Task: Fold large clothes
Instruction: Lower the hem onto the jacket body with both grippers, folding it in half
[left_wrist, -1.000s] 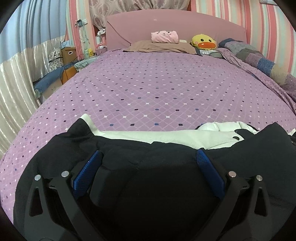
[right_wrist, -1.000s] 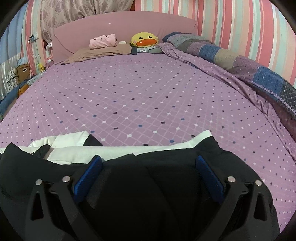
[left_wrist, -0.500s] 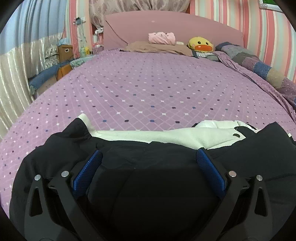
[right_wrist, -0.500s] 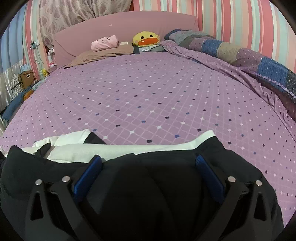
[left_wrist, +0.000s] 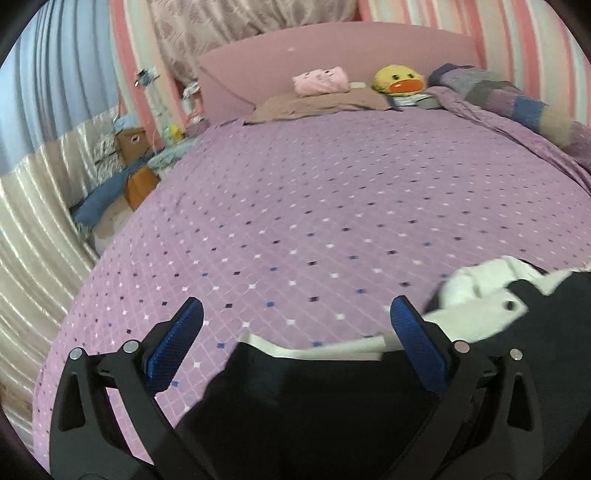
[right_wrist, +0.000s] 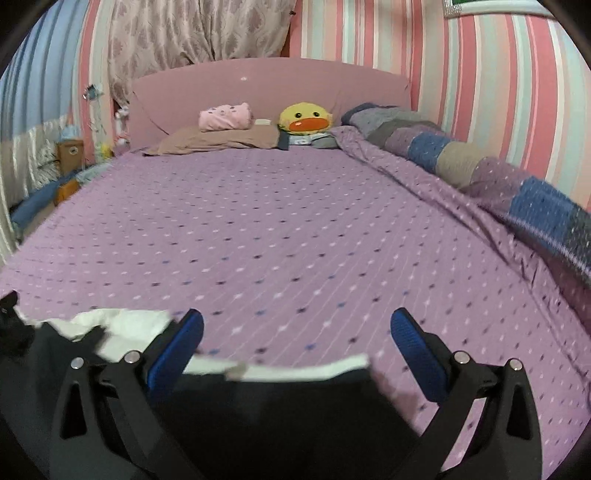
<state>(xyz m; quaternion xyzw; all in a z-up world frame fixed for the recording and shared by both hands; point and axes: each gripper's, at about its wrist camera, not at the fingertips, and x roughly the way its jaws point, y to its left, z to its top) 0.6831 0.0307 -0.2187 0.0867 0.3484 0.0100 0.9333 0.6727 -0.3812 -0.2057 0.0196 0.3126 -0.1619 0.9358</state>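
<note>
A: Where's the garment?

B: Black garment (left_wrist: 317, 402) w/ white lining lies at the near edge of the purple bed (left_wrist: 314, 206), a bundle w/ the white edge facing the far side. Hood part bunches to its right in the left wrist view.

A: Claws?

B: Left gripper (left_wrist: 295, 332) has its fingers spread wide, nothing btwn them; it hangs over the garment's left end. Right gripper (right_wrist: 295, 332) is likewise wide apart, empty, over the right end of the garment (right_wrist: 280, 417).

A: Progress?

B: Looks like one fold is laid. Prob. more left, since the bundle is wide and loose. Pillow (right_wrist: 218, 142) and duck plush (right_wrist: 304, 119) sit far off, clear.
</note>
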